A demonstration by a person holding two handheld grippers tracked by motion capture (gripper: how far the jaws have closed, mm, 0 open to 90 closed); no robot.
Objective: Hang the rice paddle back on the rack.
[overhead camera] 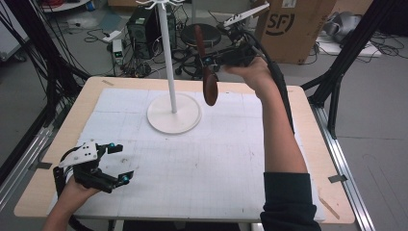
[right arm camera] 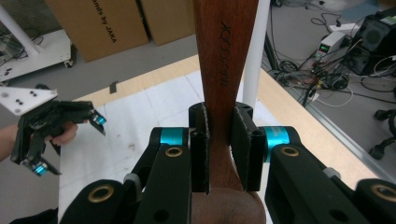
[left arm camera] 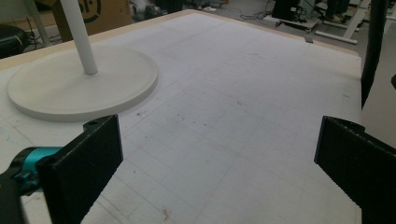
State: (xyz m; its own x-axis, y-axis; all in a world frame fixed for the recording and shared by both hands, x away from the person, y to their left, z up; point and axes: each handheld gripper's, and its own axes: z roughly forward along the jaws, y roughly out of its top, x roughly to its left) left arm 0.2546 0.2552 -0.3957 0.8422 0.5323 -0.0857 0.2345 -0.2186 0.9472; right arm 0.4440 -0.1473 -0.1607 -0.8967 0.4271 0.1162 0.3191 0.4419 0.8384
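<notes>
1. The left gripper is held low over the near left corner of the table, its jaws spread wide with nothing between them; open mat lies ahead of it, and the table's left edge is close by.
2. The white hook stand rises between the two grippers, its round base well ahead of the left gripper.
3. The right gripper is raised just right of the stand's pole, jaws pinched narrow on the handle of a dark wooden spoon, whose bowl hangs below the jaws.
4. A slip is judged possible: a smooth handle is gripped by flat pads.
5. A knock against the pole could tip the stand.
6. Free room lies right of the right gripper.
</notes>
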